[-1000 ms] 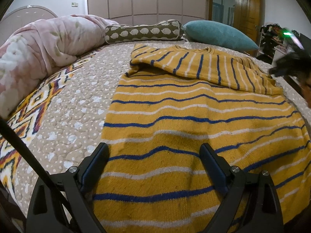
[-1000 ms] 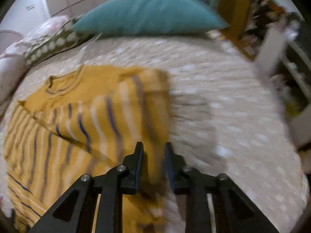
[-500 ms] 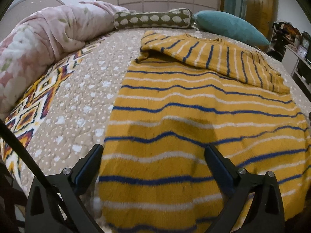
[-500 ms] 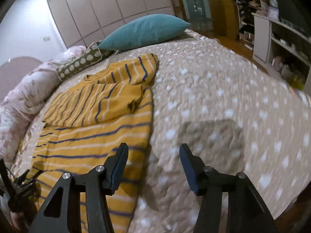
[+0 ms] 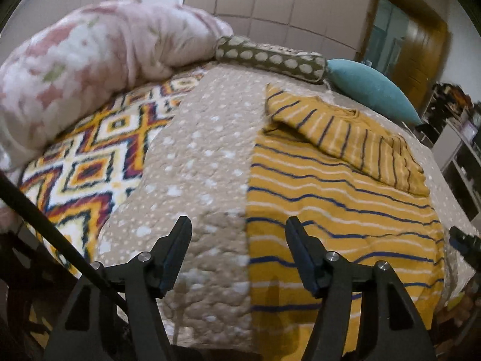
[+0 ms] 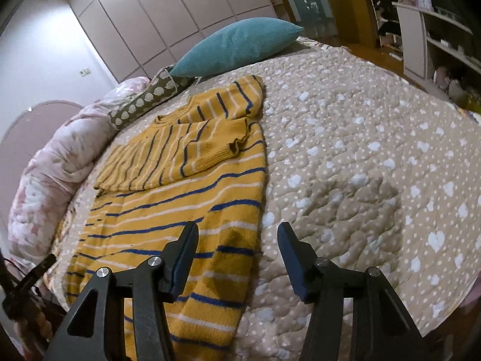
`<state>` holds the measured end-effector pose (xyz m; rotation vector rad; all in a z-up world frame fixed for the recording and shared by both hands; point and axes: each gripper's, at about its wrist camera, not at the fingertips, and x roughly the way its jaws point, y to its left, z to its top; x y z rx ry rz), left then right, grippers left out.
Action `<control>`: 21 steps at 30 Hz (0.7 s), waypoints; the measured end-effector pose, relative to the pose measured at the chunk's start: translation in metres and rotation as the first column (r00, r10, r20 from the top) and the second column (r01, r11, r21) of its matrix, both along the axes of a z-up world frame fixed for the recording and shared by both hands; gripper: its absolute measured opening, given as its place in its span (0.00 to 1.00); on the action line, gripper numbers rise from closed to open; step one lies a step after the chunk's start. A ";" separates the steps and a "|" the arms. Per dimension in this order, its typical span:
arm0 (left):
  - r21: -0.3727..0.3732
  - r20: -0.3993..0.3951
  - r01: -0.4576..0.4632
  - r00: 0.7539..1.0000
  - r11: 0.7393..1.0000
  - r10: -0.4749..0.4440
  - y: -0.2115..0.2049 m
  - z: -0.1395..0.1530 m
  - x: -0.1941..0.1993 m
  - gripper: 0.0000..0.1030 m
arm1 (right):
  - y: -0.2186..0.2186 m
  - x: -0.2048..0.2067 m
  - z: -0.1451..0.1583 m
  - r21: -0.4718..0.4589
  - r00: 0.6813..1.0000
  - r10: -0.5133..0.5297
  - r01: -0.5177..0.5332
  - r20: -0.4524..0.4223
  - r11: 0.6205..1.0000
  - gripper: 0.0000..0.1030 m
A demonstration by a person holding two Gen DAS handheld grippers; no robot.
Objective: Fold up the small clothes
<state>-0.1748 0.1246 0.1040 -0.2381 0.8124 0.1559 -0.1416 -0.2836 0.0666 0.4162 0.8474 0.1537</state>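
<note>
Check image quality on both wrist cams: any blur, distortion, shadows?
Left wrist view: motion blur softens the pink duvet and patterned blanket; heavy fisheye bulge; black vignette corners. Right wrist view: sharper, the striped sweater reads crisp; ceiling spotlights glare on the wardrobe doors; a gripper shadow falls on the quilt.

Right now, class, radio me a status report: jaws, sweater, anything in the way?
Left gripper empty, jaws closing; right gripper open, empty. Striped sweater flat on the quilt, both sleeves folded across the chest. Nothing in the way.
</note>
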 end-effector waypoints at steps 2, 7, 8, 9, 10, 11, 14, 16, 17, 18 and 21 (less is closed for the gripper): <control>-0.015 -0.022 0.008 1.000 1.000 -0.008 0.006 -0.008 0.003 0.62 | 0.001 0.000 -0.006 0.020 1.000 0.018 -0.018 -0.006 1.000 0.58; -0.161 -0.069 0.086 0.993 0.983 -0.098 0.004 -0.035 0.016 0.62 | 0.001 0.000 -0.026 0.075 0.999 0.028 -0.025 -0.047 0.997 0.57; -0.180 -0.067 0.100 0.991 0.979 -0.114 0.002 -0.038 0.018 0.62 | 0.002 -0.001 -0.027 0.096 0.998 0.032 -0.028 -0.045 0.995 0.57; -0.174 -0.062 0.113 0.990 0.978 -0.125 -0.002 -0.039 0.019 0.61 | 0.002 -0.002 -0.029 0.115 0.998 0.041 -0.036 -0.045 0.993 0.58; -0.173 -0.059 0.126 0.989 0.977 -0.138 -0.005 -0.040 0.021 0.61 | 0.003 -0.003 -0.030 0.124 0.998 0.048 -0.042 -0.047 0.991 0.57; -0.194 -0.056 0.147 0.985 0.970 -0.161 -0.008 -0.040 0.022 0.61 | 0.005 -0.004 -0.032 0.138 0.997 0.061 -0.054 -0.048 0.989 0.57; -0.323 -0.033 0.208 0.972 0.923 -0.231 -0.015 -0.043 0.023 0.61 | 0.011 -0.008 -0.036 0.186 0.993 0.105 -0.095 -0.048 0.978 0.57; -0.344 -0.026 0.223 0.969 0.912 -0.247 -0.019 -0.045 0.021 0.60 | 0.014 -0.013 -0.039 0.245 0.989 0.141 -0.127 -0.042 0.961 0.56; -0.352 -0.021 0.229 0.968 0.908 -0.252 -0.021 -0.045 0.018 0.57 | 0.014 -0.015 -0.041 0.280 0.987 0.158 -0.141 -0.040 0.950 0.55; -0.363 -0.020 0.232 0.966 0.902 -0.257 -0.021 -0.045 0.016 0.51 | 0.014 -0.018 -0.042 0.315 0.984 0.174 -0.153 -0.039 0.937 0.53; -0.433 -0.015 0.242 0.961 0.868 -0.275 -0.023 -0.048 0.007 0.47 | 0.016 -0.025 -0.050 0.403 0.975 0.219 -0.185 -0.040 0.896 0.52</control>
